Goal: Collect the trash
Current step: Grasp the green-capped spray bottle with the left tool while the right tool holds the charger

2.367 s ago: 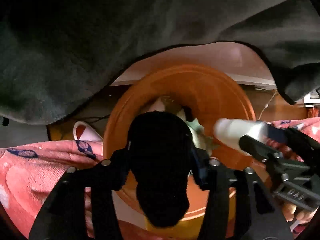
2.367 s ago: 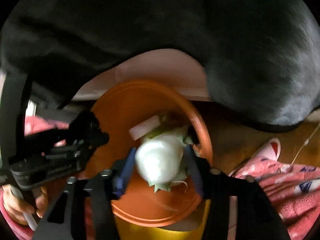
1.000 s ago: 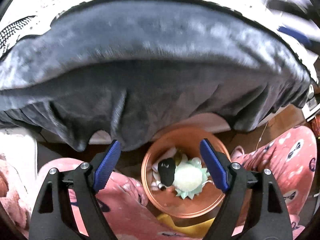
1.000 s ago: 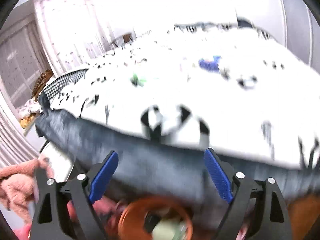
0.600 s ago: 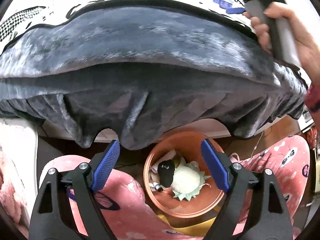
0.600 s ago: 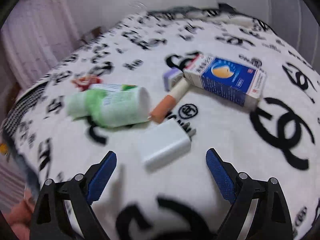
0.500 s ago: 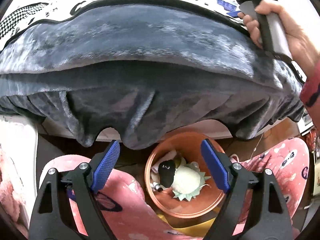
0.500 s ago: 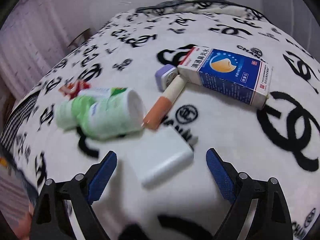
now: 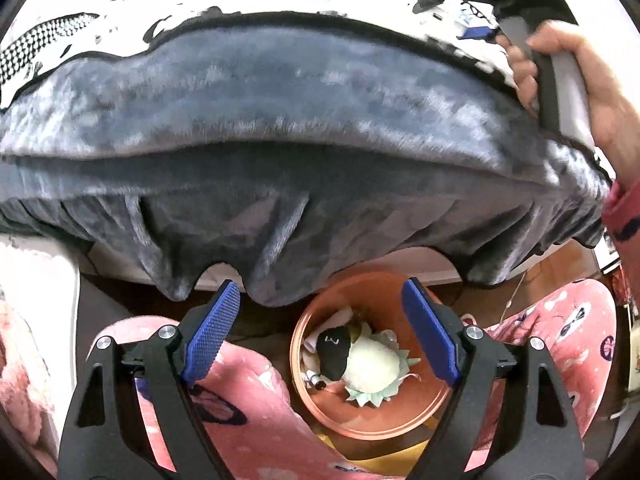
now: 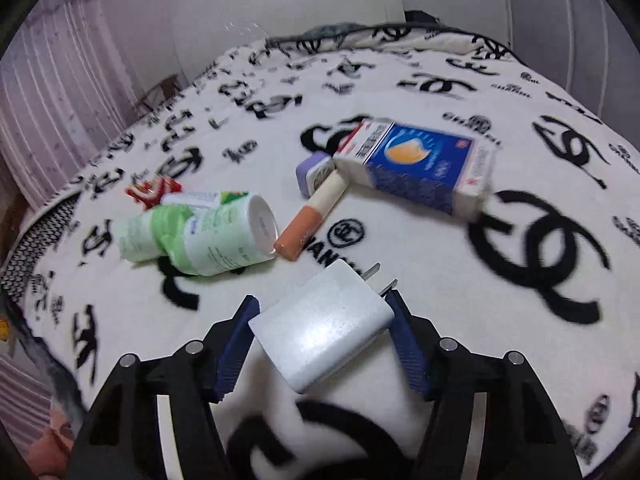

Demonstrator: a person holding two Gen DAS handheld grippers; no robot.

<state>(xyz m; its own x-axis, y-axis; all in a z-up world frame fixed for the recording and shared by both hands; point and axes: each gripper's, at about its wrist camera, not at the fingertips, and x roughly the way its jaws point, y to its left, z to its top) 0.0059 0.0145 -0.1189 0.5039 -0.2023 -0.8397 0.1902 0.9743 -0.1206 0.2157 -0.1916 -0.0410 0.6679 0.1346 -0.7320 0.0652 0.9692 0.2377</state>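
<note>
In the right wrist view my right gripper (image 10: 322, 316) is closed around a white plug charger (image 10: 320, 330) lying on the patterned bed blanket (image 10: 440, 92); its blue pads touch both sides. Beyond it lie a green-and-white bottle (image 10: 200, 236), an orange-tipped stick (image 10: 312, 216), a purple cap (image 10: 314, 174), a blue-and-white carton (image 10: 416, 166) and a red wrapper (image 10: 152, 190). In the left wrist view my left gripper (image 9: 320, 338) is open and empty above an orange bin (image 9: 400, 408) holding a black item (image 9: 334, 354) and a pale round piece (image 9: 372, 368).
A grey blanket edge (image 9: 280, 140) hangs over the bed side above the bin. Pink-clad knees (image 9: 256, 412) flank the bin. The right hand and its gripper handle (image 9: 560, 80) show at the upper right of the left wrist view. A curtain (image 10: 60, 80) stands left of the bed.
My right gripper dropped its pale piece into the bin, rose to the bed top and closed on the white charger. My left gripper dropped the black item, pulled up and stays open.
</note>
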